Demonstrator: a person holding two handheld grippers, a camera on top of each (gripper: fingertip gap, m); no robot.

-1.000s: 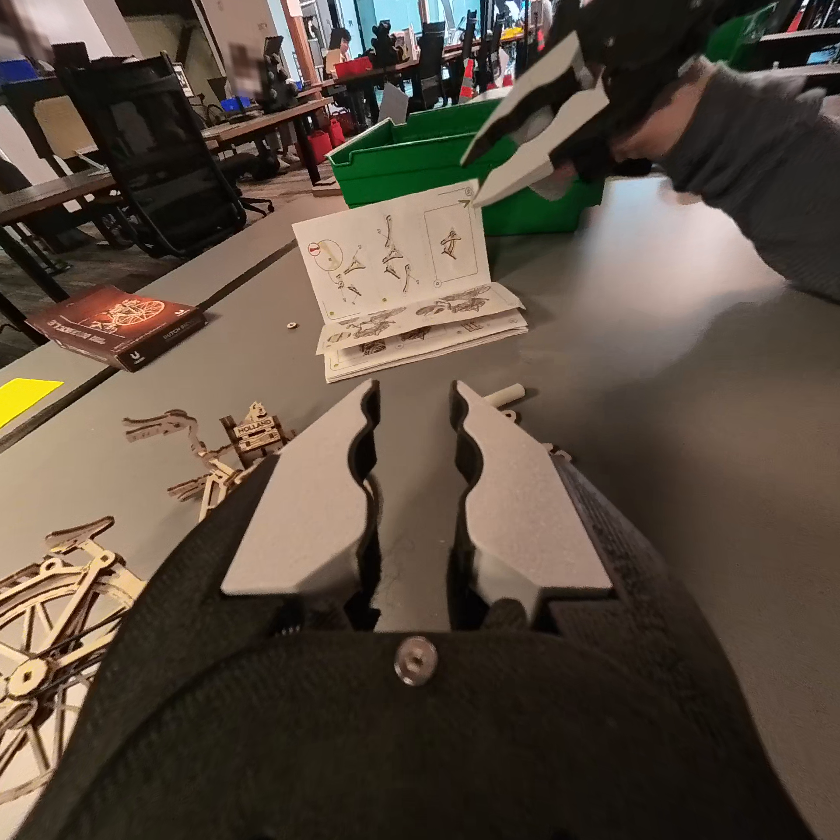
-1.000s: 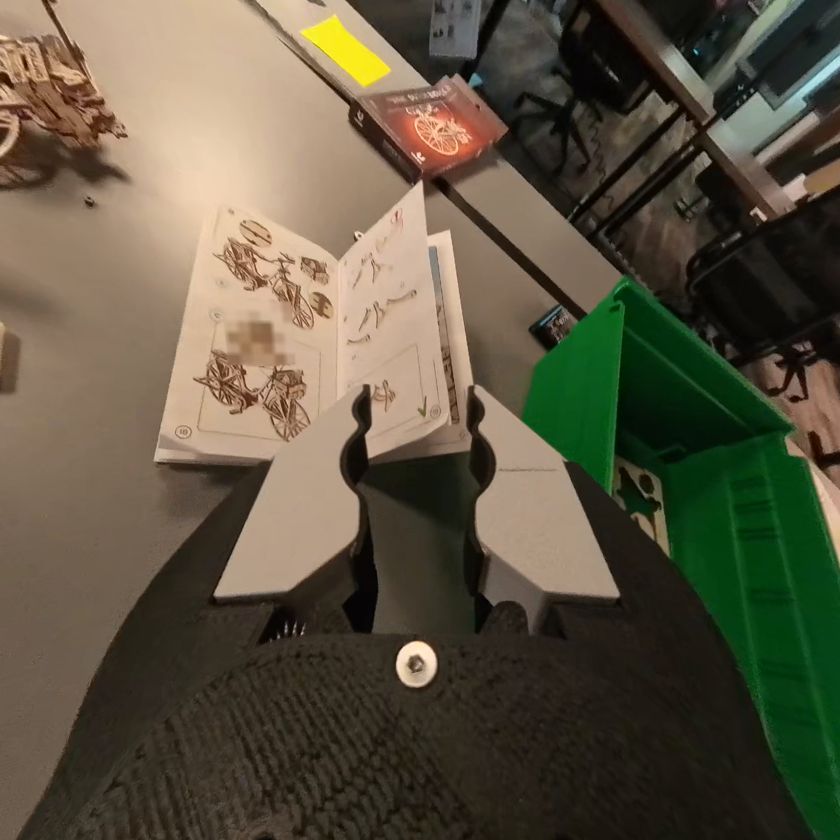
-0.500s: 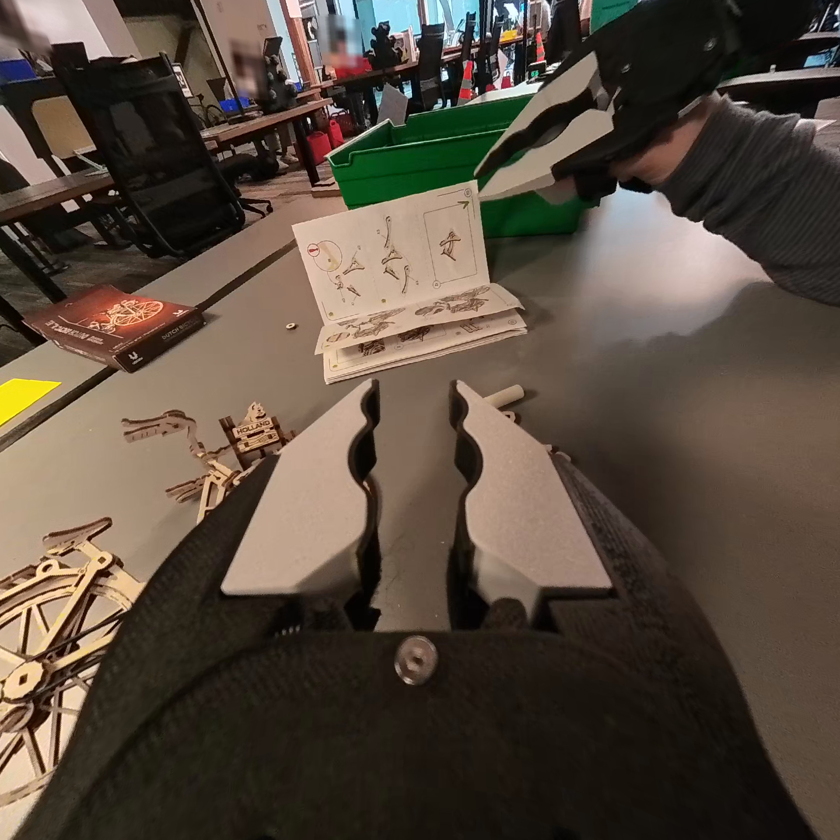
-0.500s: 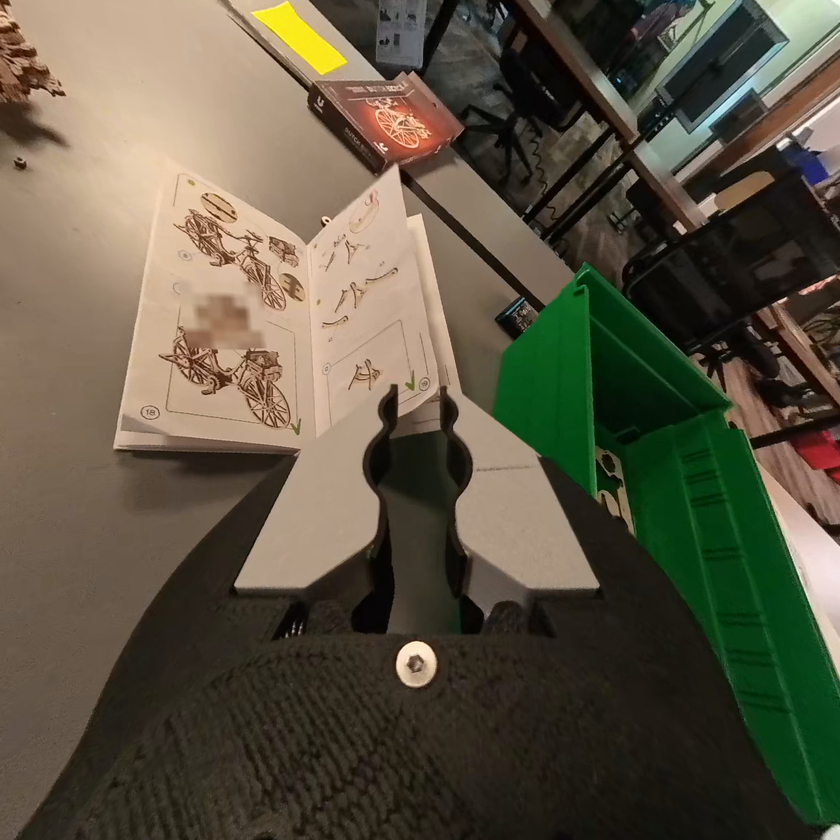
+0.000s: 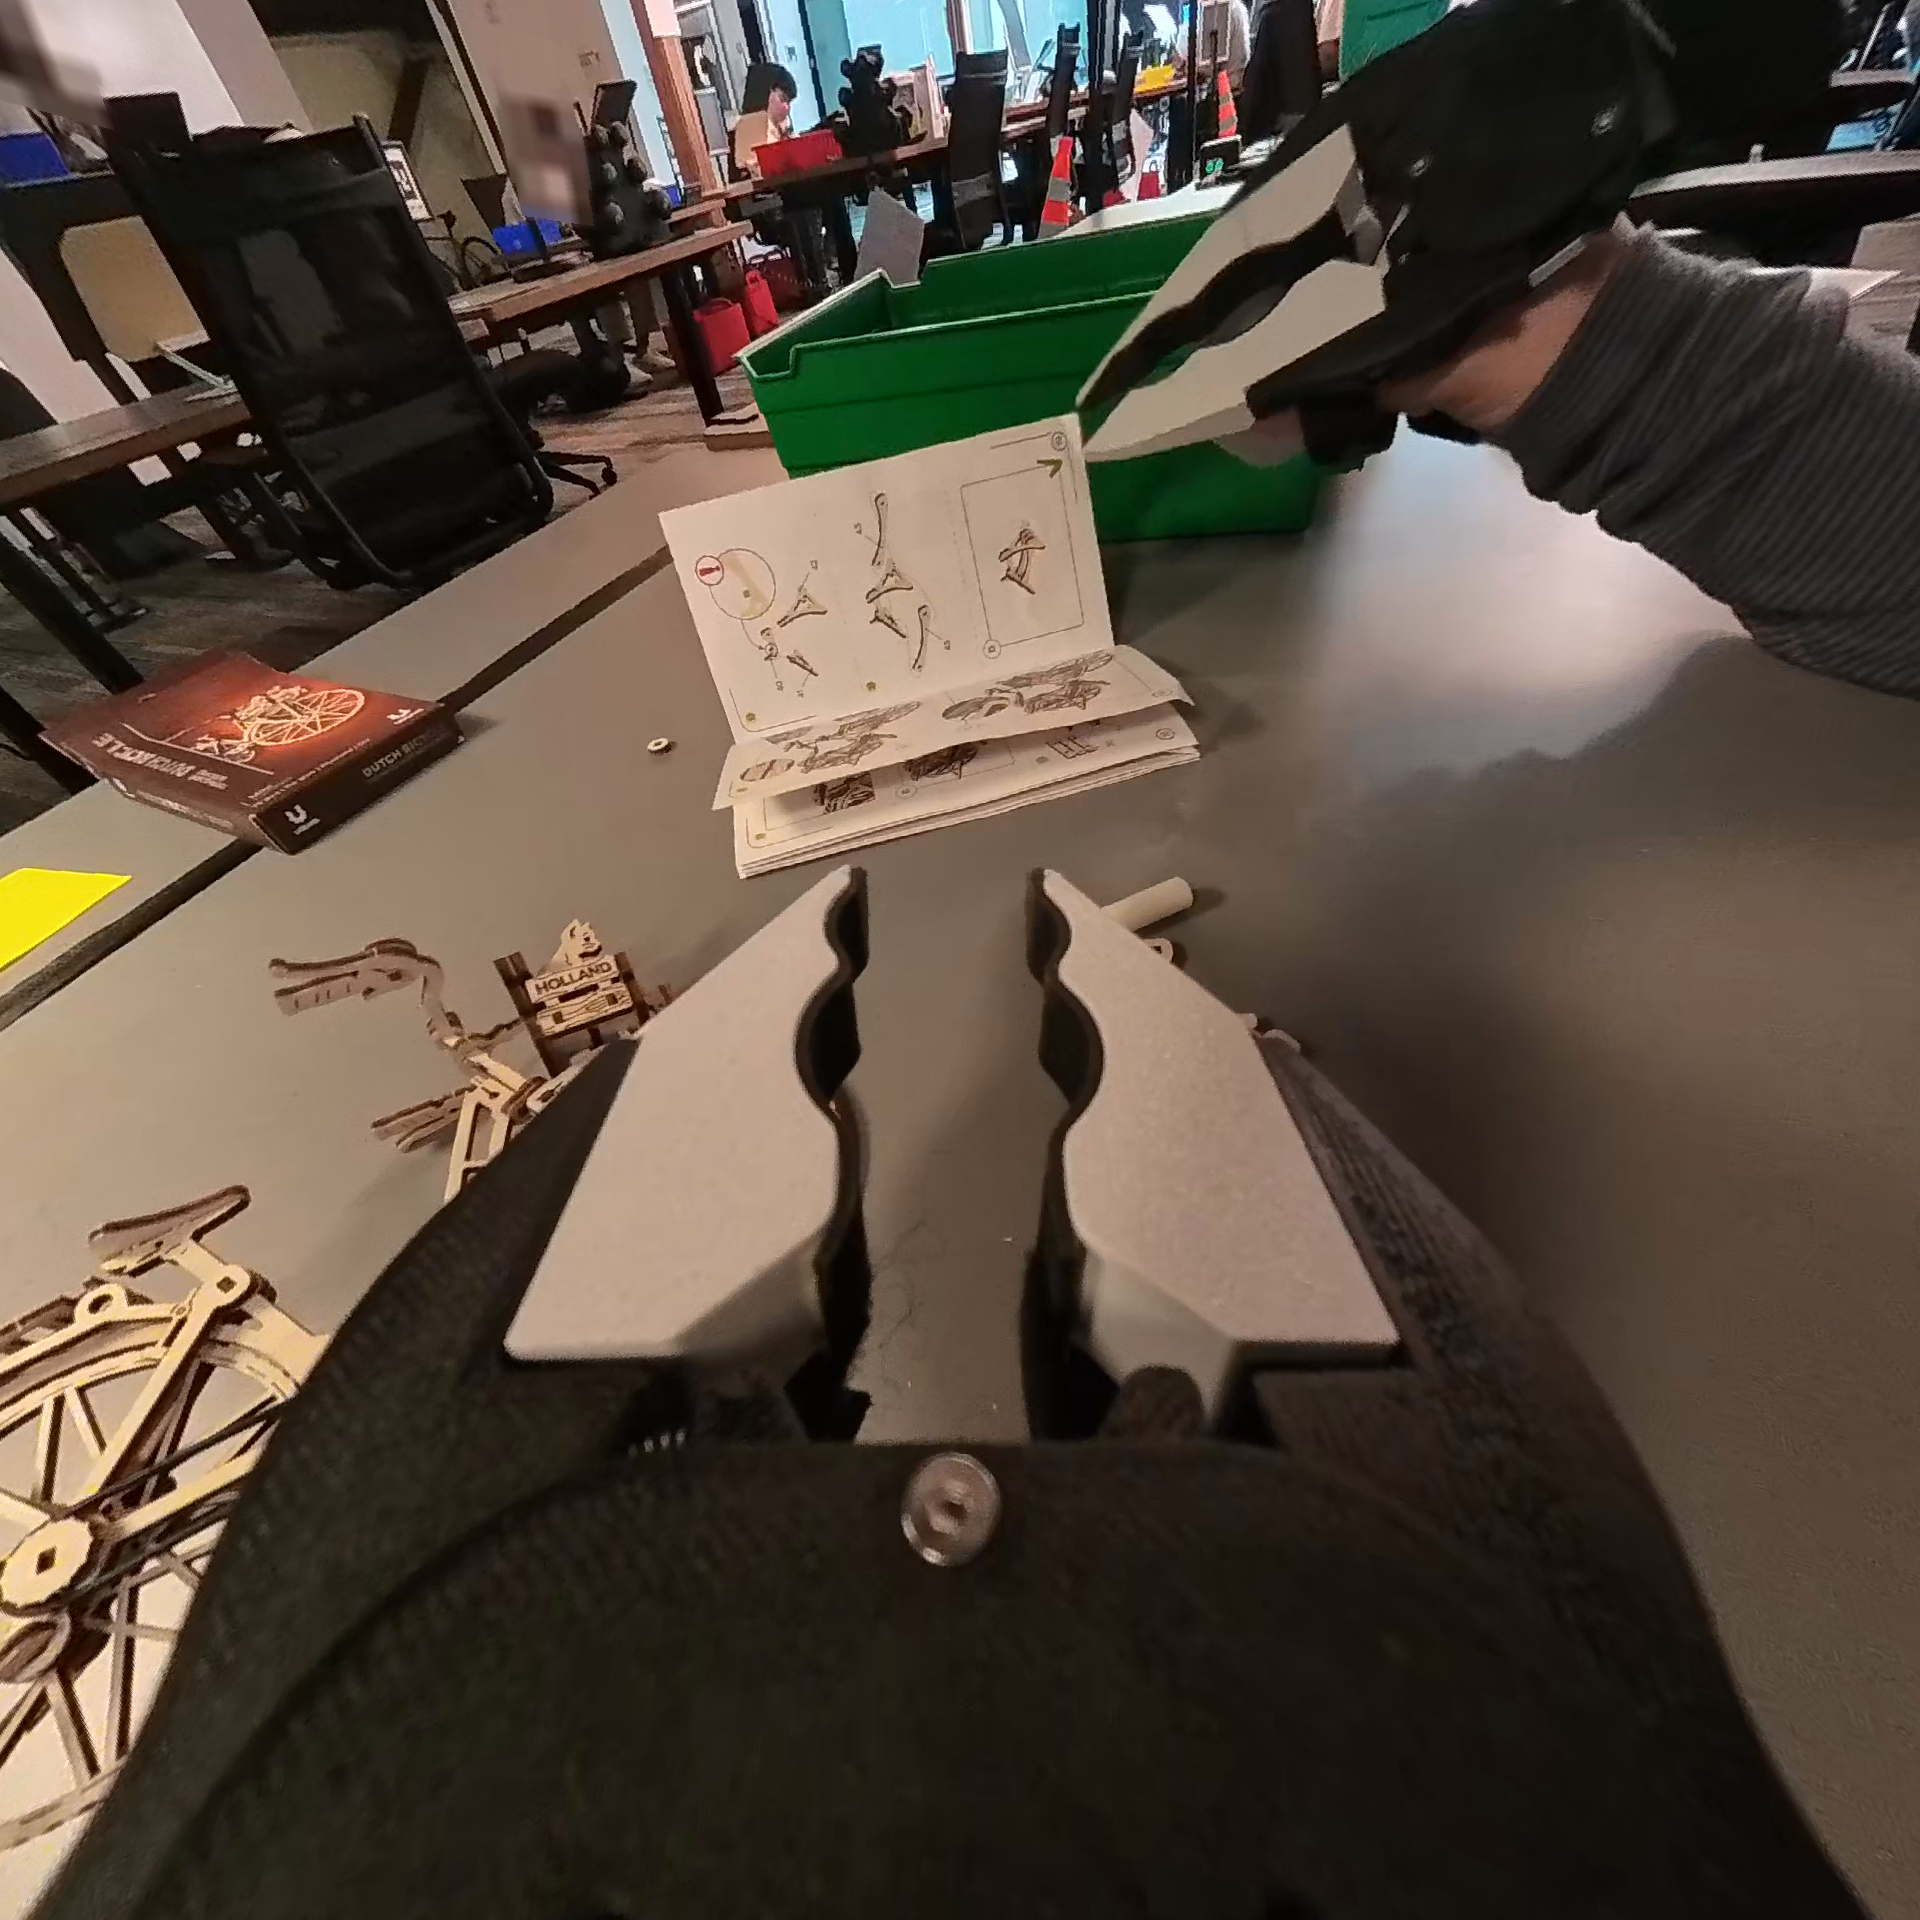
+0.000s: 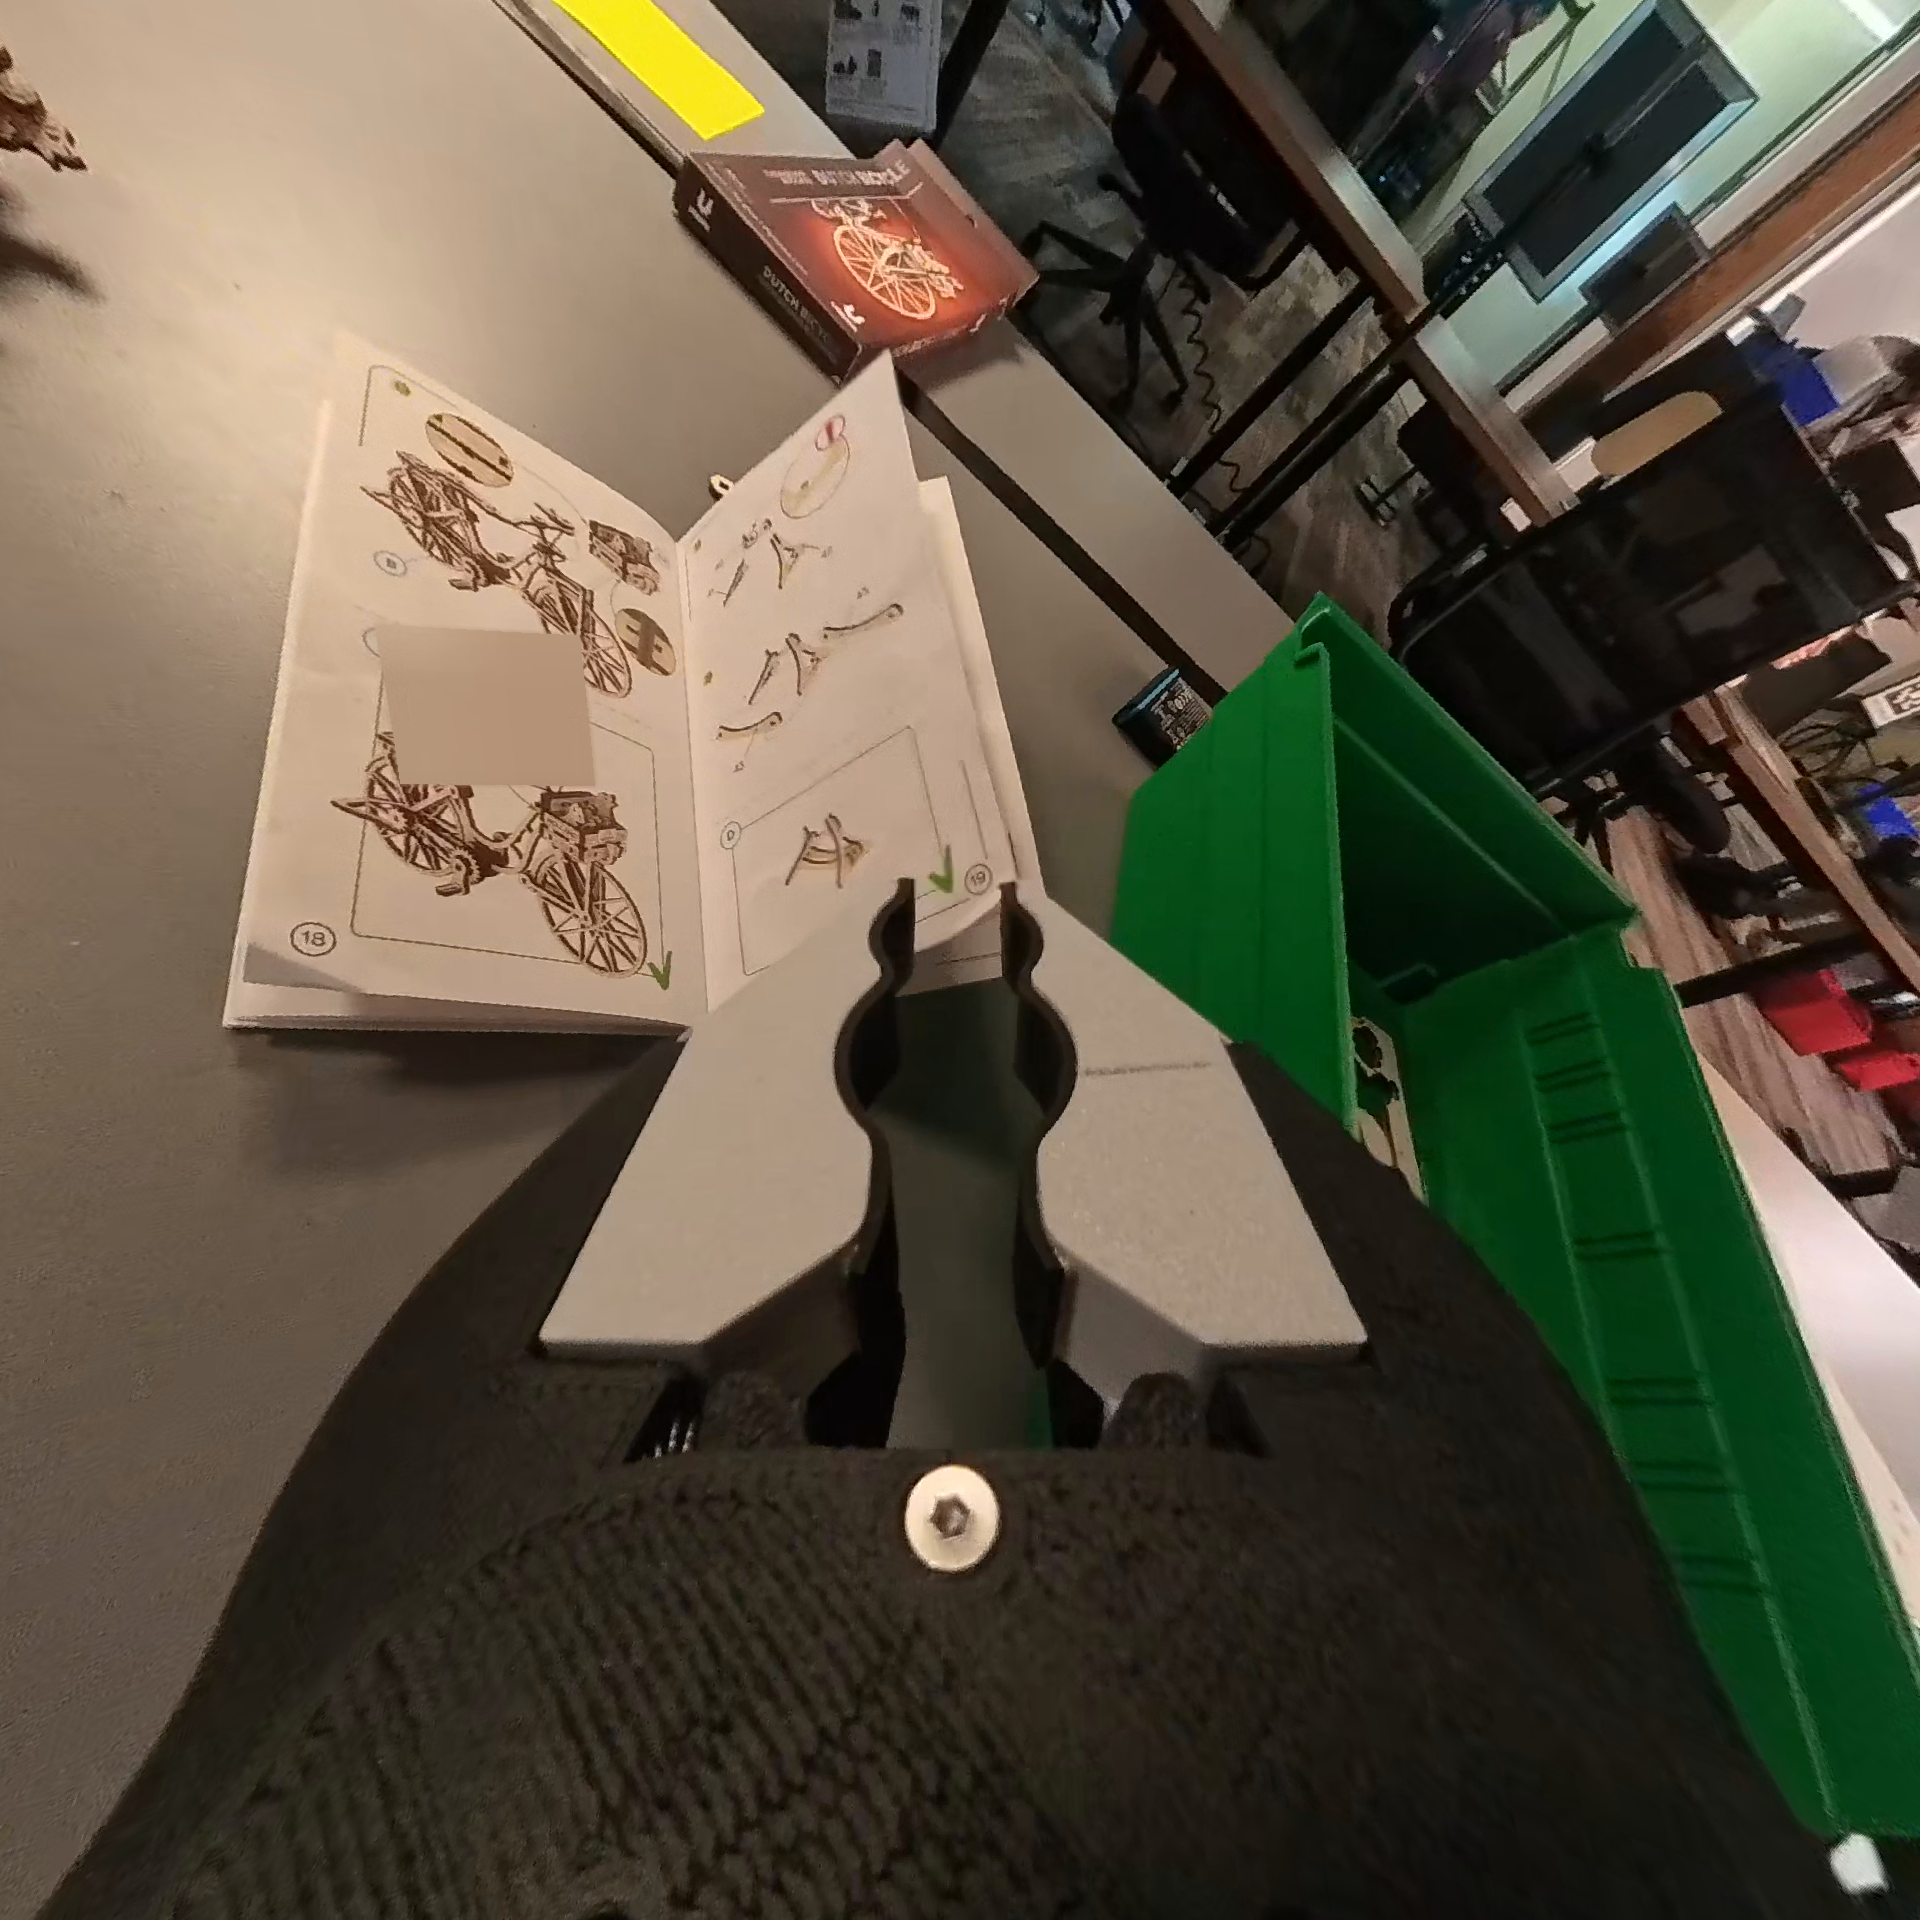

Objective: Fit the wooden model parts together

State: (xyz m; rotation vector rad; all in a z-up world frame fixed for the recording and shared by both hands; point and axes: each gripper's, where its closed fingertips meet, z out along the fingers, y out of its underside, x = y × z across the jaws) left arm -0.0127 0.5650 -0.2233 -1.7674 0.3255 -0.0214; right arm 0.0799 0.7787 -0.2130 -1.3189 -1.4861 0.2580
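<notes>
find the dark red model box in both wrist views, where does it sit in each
Left wrist view: the dark red box lies at far left, on the table edge, left of the open instruction booklet.
Right wrist view: the box lies at top centre, beyond the booklet.
Shared landmark: the green bin, behind the booklet in the left view, right of it in the right view.

open instruction booklet (image 5: pixel 914 634) – mid-table | green bin (image 5: pixel 997 364) – just behind it | dark box (image 5: pixel 260 748) | yellow sheet (image 6: pixel 665 57)
</notes>
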